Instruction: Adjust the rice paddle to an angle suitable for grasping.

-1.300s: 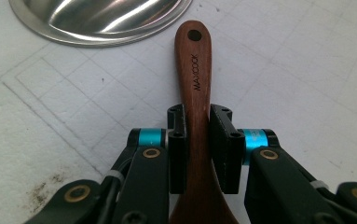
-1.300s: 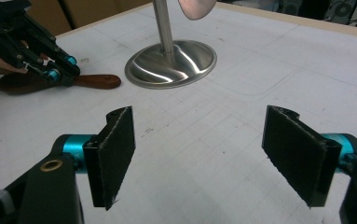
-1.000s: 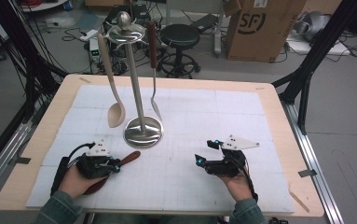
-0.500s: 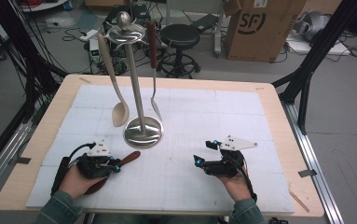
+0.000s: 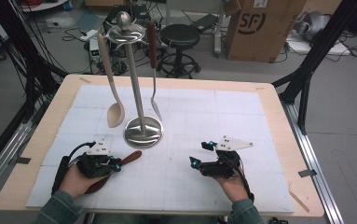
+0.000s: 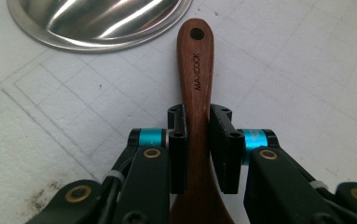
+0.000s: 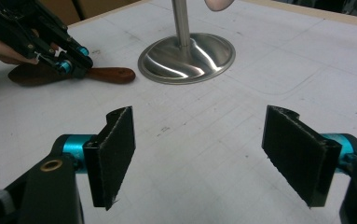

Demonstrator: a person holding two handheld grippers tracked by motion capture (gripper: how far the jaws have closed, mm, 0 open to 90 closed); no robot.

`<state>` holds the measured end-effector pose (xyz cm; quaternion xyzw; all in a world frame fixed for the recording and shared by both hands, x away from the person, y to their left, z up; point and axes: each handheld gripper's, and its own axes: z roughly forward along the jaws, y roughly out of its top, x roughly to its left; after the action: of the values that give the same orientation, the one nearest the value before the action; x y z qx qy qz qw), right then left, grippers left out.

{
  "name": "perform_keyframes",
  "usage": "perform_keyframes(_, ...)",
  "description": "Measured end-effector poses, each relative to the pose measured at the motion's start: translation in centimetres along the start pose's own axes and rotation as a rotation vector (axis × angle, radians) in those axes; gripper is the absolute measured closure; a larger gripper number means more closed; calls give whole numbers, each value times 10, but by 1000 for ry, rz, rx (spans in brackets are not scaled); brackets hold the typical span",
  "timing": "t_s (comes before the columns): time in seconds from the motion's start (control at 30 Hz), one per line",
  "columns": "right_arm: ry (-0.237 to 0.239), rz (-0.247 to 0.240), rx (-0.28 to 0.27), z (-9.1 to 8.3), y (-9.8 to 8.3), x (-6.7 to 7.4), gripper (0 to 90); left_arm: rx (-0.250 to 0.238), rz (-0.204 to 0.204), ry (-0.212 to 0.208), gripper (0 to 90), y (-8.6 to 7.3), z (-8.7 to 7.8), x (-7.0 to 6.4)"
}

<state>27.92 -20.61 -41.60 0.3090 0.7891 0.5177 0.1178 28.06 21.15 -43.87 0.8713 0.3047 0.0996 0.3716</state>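
- The dark wooden spoon [image 6: 195, 88] lies flat on the white mat [image 5: 260, 121], handle end just beside the steel stand's base [image 5: 142, 133].
- My left gripper [image 6: 198, 140] clamps its handle; I should lift level, keeping the hanging hole free.
- My right gripper [image 7: 209, 158] gapes empty, well apart.

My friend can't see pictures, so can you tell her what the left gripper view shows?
The left gripper has its two black jaws shut on the handle of a dark wooden spoon lying on the white gridded table mat. The handle has a small hole at its end and points toward the shiny round metal stand base.
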Motion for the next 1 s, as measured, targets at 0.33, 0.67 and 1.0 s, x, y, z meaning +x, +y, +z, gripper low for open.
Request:
perform_keyframes(0.33,29,1,2,9,4,6,245,-32,12,-7,781,4,-3,-4)
perform_keyframes(0.67,68,3,21,25,8,16,247,-55,15,-25,782,9,-5,-8)
perform_keyframes(1.0,127,5,45,52,16,31,274,-82,33,-54,782,15,-6,-15)
